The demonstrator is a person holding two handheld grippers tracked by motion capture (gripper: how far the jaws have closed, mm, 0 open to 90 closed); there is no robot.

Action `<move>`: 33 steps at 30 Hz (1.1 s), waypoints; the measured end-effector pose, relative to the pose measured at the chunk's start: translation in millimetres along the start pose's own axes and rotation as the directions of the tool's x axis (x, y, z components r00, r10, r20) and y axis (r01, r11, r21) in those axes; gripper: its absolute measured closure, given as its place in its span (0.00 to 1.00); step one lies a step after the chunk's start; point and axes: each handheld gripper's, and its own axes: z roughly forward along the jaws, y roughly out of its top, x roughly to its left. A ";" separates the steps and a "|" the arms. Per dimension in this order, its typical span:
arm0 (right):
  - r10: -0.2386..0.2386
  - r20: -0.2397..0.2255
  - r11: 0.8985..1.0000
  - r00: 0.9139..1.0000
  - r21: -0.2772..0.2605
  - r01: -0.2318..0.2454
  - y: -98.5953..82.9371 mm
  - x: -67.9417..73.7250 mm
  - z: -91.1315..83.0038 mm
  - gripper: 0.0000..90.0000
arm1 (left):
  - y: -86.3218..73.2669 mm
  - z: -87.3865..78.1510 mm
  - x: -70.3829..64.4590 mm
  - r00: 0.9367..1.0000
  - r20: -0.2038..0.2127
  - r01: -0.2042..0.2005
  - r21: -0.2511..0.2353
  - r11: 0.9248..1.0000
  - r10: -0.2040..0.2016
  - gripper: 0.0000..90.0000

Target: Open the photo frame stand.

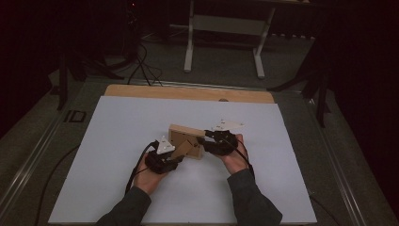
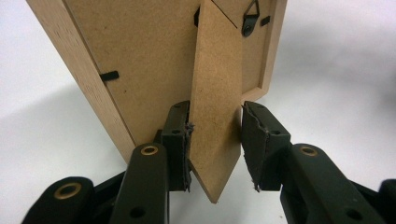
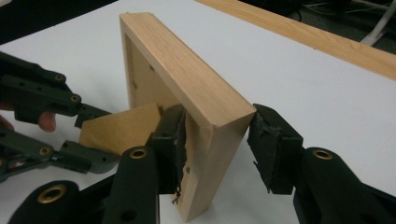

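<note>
Near the middle of the white desk (image 1: 117,155) a small wooden picture frame (image 1: 186,141) stands on edge, its fibreboard back turned toward the person; a thin fibreboard stand leg (image 2: 215,116) swings out from that back, and small black turn clips and a triangular hanger sit near the frame's edges in the left gripper view. From the left side the left gripper (image 1: 176,153) reaches in, held in the person's left hand (image 1: 148,176); its jaws straddle the stand leg, one pad touching the leg's face and the other standing just off its far side, so the jaws are partly open with the leg between them rather than firmly clamped. From the right side the right gripper (image 1: 203,140), held in the right hand (image 1: 235,157), meets the frame's end; its jaws bracket the frame's wooden side rail, the inner pad against the inside face, the outer pad apart from the outside corner with a visible gap, so these jaws too are open around the wood. Beyond the white sheet a bare strip of wooden desk edge (image 1: 188,92) shows; farther off a pale metal stand (image 1: 226,28) sits on the dark floor.
</note>
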 end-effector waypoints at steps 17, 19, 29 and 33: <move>-0.002 -0.036 1.000 0.999 -0.015 0.002 -3.2 3.2 -1.6 0.61 | -1.8 3.1 3.0 1.000 0.004 0.002 0.030 1.000 -0.002 0.72; -0.007 -0.044 1.000 0.999 -0.016 0.007 -4.1 3.7 -2.3 0.61 | -2.1 3.2 2.6 1.000 0.006 0.003 0.031 1.000 -0.003 0.72; -0.011 -0.059 1.000 0.998 -0.010 0.011 -7.5 3.5 -0.1 0.62 | -3.2 3.1 0.0 1.000 0.013 -0.012 0.045 0.999 0.011 0.73; -0.023 -0.062 1.000 0.998 -0.008 0.022 -8.1 4.4 -0.6 0.63 | -3.0 2.2 -1.1 1.000 0.017 -0.018 0.044 0.999 0.017 0.74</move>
